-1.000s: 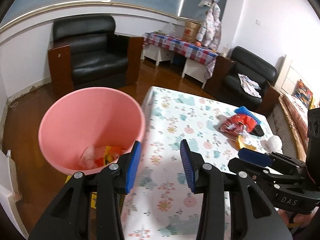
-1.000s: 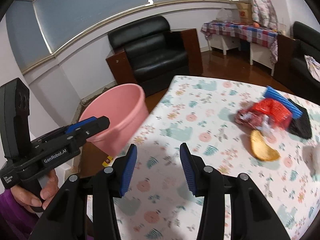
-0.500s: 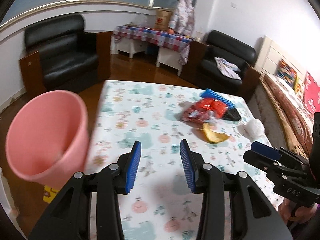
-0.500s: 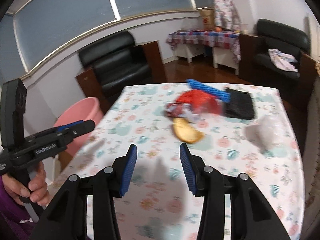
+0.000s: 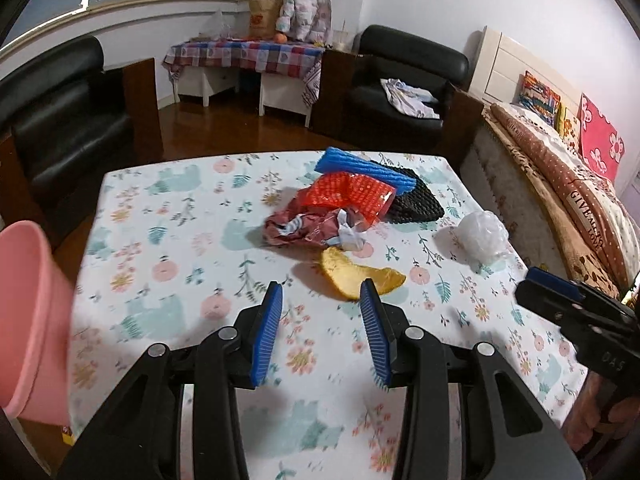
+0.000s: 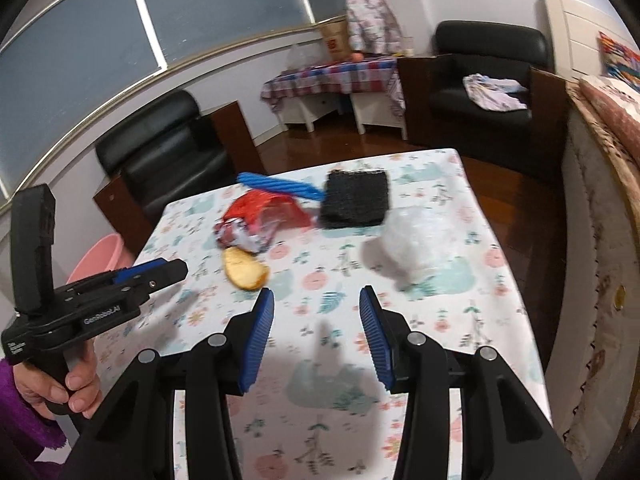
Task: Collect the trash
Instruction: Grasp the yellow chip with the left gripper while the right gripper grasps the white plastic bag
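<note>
Since a second ago you've swung both tools away from the pink bin [image 5: 32,320], which filled the left half of the left view and now sits cut off at its left edge, and the trash pile has come to the middle of both frames. Both the left gripper [image 5: 320,336] and the right gripper [image 6: 316,340] have their jaws spread with nothing between them, hovering over the flowered tablecloth [image 5: 160,240]. The yellow peel [image 5: 356,276] sits just past your left tips at center frame; behind it is the crumpled red wrapper [image 5: 312,224], touching the red mesh bag [image 5: 352,196], then the blue foam sleeve [image 5: 364,168] and black mesh pad [image 5: 416,204] toward the top. The white plastic wad [image 6: 416,240] sits apart, upper right of center in the right view. Stuff to watch, I'd say: the peel is thin and lies flat, so your tips could scrape the cloth and bunch it up. The wrappers overlap, so grabbing one may drag its neighbour off the table. The bin's mostly out of frame, so a drop could miss.
</note>
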The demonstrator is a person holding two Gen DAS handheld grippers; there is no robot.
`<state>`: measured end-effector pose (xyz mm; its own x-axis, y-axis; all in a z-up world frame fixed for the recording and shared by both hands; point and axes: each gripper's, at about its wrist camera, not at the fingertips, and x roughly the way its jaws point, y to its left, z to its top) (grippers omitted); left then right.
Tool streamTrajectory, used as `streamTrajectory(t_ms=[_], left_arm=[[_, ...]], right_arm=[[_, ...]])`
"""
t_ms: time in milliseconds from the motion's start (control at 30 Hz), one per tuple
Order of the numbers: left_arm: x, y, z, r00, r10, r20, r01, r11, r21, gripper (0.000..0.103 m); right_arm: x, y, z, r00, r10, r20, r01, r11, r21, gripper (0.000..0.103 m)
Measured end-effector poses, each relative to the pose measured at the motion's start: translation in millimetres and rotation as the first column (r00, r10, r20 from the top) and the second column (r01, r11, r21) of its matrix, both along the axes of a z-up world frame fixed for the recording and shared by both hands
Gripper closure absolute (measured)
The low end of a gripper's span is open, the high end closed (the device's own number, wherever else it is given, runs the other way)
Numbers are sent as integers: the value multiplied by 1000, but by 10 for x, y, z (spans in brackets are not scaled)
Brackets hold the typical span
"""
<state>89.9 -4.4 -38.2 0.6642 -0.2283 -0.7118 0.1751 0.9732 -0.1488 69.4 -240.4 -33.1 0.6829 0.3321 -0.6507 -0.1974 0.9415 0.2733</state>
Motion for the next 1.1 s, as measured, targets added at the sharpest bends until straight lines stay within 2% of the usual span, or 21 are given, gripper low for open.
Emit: streamTrajectory(t_ms=[67, 133, 400, 533, 600, 667, 733, 1100], left_arm=[[101, -37, -56, 1000, -3, -13, 3, 1000, 0, 62], [205, -81, -124, 1000, -6, -29, 5, 1000, -1, 62], [463, -163, -332, 997, -2, -82, 1, 1000, -4, 63], [539, -172, -393, 995, -2, -102, 0, 1000, -20, 76], [560, -174, -423, 994, -4, -113, 1, 1000, -29, 88], [563, -180, -435, 993, -4, -116, 0, 999, -38, 94], [544, -173, -418, 994, -6, -111, 0, 999, -48, 96], [281, -97, -293, 996, -16, -87, 10, 998, -70, 98]], right_arm=[[30, -68, -6, 1000, -23, -4, 23, 1000, 0, 57], [60, -168, -24, 999, -51, -4, 51, 999, 4, 50], [225, -418, -87, 993, -118, -22, 118, 993, 18, 48], [313, -506, -121, 990, -139, -37, 140, 989, 38, 47], [360, -541, -146, 988, -147, -49, 150, 987, 52, 47], [395, -571, -165, 987, -153, -57, 156, 986, 66, 46], [423, -590, -177, 985, -159, -63, 163, 984, 75, 43], [705, -607, -301, 980, -167, -107, 178, 979, 99, 43]])
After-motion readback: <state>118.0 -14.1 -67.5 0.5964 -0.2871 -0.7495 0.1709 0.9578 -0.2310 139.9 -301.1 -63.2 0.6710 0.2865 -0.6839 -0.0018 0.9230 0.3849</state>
